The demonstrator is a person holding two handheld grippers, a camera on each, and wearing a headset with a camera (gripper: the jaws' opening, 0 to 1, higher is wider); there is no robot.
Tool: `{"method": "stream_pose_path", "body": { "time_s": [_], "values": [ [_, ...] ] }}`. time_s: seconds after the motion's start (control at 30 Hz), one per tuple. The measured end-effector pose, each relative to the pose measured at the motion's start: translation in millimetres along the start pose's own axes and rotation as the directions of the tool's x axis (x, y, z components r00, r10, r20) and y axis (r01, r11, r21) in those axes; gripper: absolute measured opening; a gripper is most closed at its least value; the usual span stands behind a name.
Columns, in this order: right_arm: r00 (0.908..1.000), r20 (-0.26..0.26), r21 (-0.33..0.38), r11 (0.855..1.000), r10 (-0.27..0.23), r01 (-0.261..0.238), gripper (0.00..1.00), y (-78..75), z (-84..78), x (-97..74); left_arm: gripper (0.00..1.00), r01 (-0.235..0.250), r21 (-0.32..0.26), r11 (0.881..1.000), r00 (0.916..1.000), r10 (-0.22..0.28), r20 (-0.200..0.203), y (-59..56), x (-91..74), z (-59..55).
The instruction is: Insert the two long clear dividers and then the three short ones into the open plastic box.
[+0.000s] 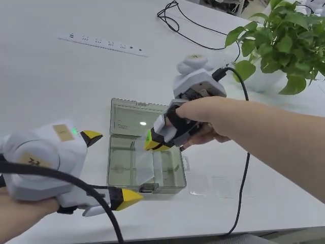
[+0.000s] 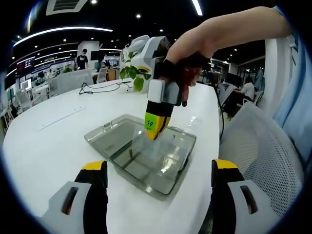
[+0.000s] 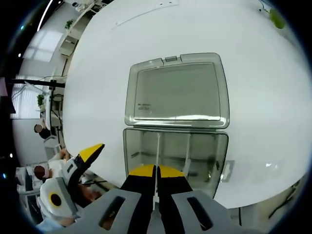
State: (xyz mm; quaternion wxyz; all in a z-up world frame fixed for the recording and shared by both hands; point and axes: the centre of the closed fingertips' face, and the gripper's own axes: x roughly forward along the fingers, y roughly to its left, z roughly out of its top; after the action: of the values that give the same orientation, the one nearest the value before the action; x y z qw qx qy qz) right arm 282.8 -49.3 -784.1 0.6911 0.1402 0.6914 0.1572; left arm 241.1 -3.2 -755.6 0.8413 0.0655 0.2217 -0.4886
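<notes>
We've got a leafy potted plant (image 1: 284,40) upper right, a white power strip (image 1: 101,44) upper left, and a black cable (image 1: 181,34) looping on the white table (image 1: 51,96) between them.

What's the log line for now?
right gripper: shut on clear flat plastic divider; at open tinted plastic box; left gripper: open

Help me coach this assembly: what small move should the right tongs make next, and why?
Probably lower the right tongs straight down a little: they are shut on a clear divider standing upright in the open plastic box, apparently not fully seated.
</notes>
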Motion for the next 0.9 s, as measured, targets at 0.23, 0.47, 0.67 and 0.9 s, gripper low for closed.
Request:
{"method": "stream_pose_path", "body": {
  "time_s": [0.23, 0.47, 0.67, 0.9],
  "values": [
    [1.0000, 0.000, -0.010, 1.000, 0.001, -0.001, 0.02, 5.1, -1.3, 3.7, 0.89, -0.003, -0.011, 1.000, 1.0000, 0.003, 0.004, 1.7, -2.9, -2.3],
    [1.0000, -0.004, -0.007, 1.000, -0.004, 0.004, 0.02, 6.5, -3.9, 6.5, 0.88, -0.014, -0.022, 1.000, 0.9998, 0.014, 0.011, 5.2, -5.2, -3.5],
    [0.9998, -0.012, -0.016, 1.000, -0.017, 0.017, 0.02, 5.9, -0.6, 8.9, 0.88, -0.018, -0.028, 0.999, 0.9998, 0.018, 0.009, 5.9, -7.2, -5.8],
    [0.9990, -0.029, -0.009, 0.999, -0.033, 0.033, 0.02, 6.6, 3.9, 9.6, 0.87, -0.024, -0.028, 0.999, 0.9997, 0.025, 0.008, 8.4, -10.4, -6.7]
  ]
}}
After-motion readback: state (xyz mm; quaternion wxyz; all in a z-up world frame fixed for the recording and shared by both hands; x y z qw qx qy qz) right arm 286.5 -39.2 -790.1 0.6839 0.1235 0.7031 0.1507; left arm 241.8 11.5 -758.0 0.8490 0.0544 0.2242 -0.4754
